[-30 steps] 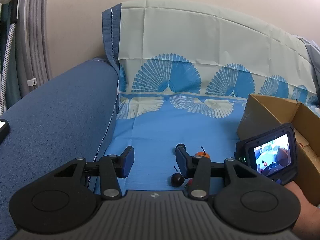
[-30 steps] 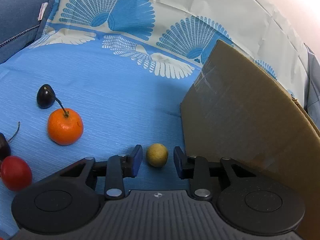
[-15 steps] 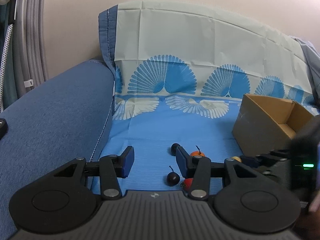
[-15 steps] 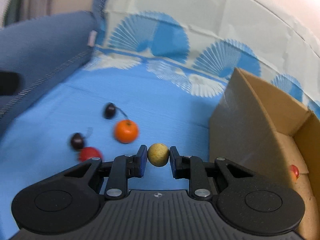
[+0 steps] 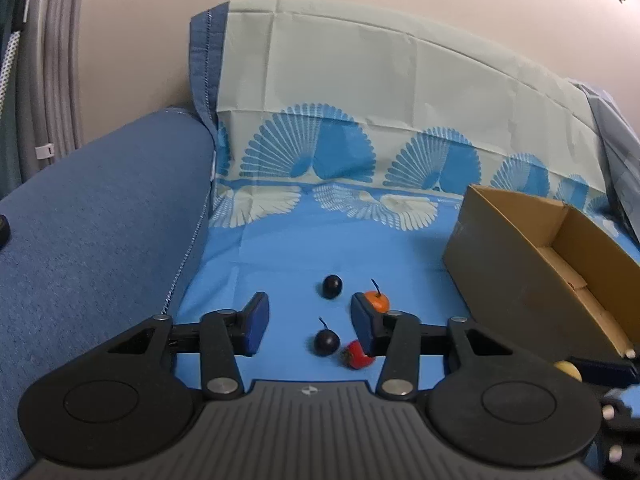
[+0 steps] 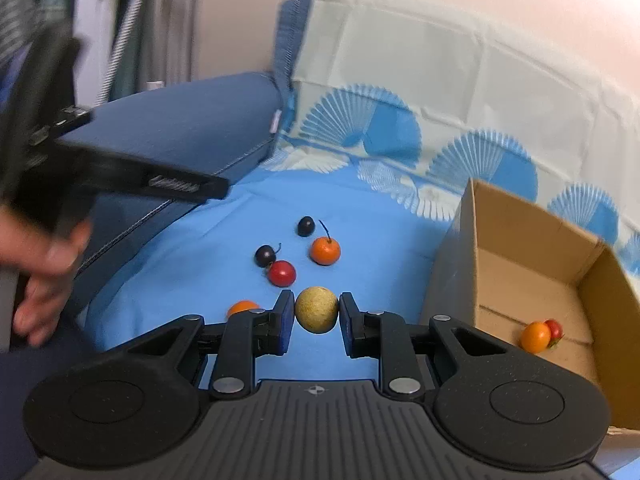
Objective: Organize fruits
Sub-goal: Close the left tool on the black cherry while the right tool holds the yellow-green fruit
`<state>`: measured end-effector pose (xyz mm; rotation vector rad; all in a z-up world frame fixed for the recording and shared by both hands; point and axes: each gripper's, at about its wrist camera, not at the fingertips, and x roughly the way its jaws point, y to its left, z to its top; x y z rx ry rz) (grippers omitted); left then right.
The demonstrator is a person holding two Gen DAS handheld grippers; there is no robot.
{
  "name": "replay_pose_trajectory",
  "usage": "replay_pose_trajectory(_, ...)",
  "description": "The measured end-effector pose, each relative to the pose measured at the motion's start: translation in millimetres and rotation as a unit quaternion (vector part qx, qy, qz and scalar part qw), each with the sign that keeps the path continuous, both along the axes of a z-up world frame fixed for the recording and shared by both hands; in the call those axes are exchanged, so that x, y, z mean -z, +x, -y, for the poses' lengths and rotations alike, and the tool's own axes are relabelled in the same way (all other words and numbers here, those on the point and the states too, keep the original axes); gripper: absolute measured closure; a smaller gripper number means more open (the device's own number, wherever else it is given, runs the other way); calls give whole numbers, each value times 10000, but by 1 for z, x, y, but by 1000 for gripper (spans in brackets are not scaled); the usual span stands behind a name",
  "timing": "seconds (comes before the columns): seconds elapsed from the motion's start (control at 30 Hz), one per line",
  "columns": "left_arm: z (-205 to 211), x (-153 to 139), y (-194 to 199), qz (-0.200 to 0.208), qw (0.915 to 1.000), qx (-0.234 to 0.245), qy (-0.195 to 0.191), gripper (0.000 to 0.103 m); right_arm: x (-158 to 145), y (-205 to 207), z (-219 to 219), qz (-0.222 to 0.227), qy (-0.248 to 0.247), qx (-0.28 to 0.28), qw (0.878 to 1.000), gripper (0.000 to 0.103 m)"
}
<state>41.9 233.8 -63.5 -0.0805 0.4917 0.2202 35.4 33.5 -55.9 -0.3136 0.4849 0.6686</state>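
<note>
My right gripper [image 6: 316,316] is shut on a small yellow fruit [image 6: 316,309] and holds it above the blue cloth, left of the open cardboard box [image 6: 528,276]. The box holds an orange fruit [image 6: 535,336] and a red one [image 6: 555,329]. On the cloth lie two dark cherries [image 6: 265,255] [image 6: 305,225], a red fruit [image 6: 282,273], a tangerine [image 6: 325,250] and another orange fruit [image 6: 242,307]. My left gripper [image 5: 308,322] is open and empty above the cherries [image 5: 326,342] [image 5: 332,286], red fruit [image 5: 356,355] and tangerine [image 5: 378,301]. The box [image 5: 516,264] is at its right.
The blue sofa armrest [image 5: 100,216] rises on the left. The patterned cloth [image 5: 360,92] drapes up over the backrest behind the fruit. The person's left hand [image 6: 44,280] and its gripper body show blurred at the left of the right wrist view.
My right gripper closed on the yellow fruit and lifted it off the cloth, rising and pulling back. My left gripper also rose and tilted, still open.
</note>
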Motion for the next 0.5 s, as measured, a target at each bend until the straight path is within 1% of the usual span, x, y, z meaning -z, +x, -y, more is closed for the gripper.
replay_pose_trajectory(0.03, 2, 1, 1, -59, 9999, 105, 1, 74, 2, -5, 2, 38, -82, -1, 10000, 78)
replay_pose_trajectory(0.07, 4, 3, 2, -141, 9997, 210, 14, 82, 4, -11, 3, 34, -129, 5, 9999, 78)
replay_pose_trajectory(0.1, 6, 5, 3, -208, 9994, 270, 37, 85, 5, -14, 5, 5, -92, -6, 10000, 78)
replay_pose_trajectory(0.17, 6, 9, 7, -289, 9990, 346, 5, 87, 11, -18, 8, -50, 21, -89, 9999, 78)
replay_pose_trajectory(0.3, -2, 17, 19, -527, 9978, 337, -210, 88, 37, -28, 9, -31, -188, -388, 9991, 78)
replay_pose_trajectory(0.37, -7, 24, 30, -772, 9954, 419, -393, 88, 48, -28, 8, -84, -169, -538, 9984, 78)
replay_pose_trajectory(0.43, -9, 29, 38, -959, 9930, 487, -481, 87, 60, -26, 4, -129, -181, -641, 9977, 78)
replay_pose_trajectory(0.5, -14, 34, 44, -1061, 9912, 487, -629, 87, 70, -21, -1, -214, -167, -643, 9976, 78)
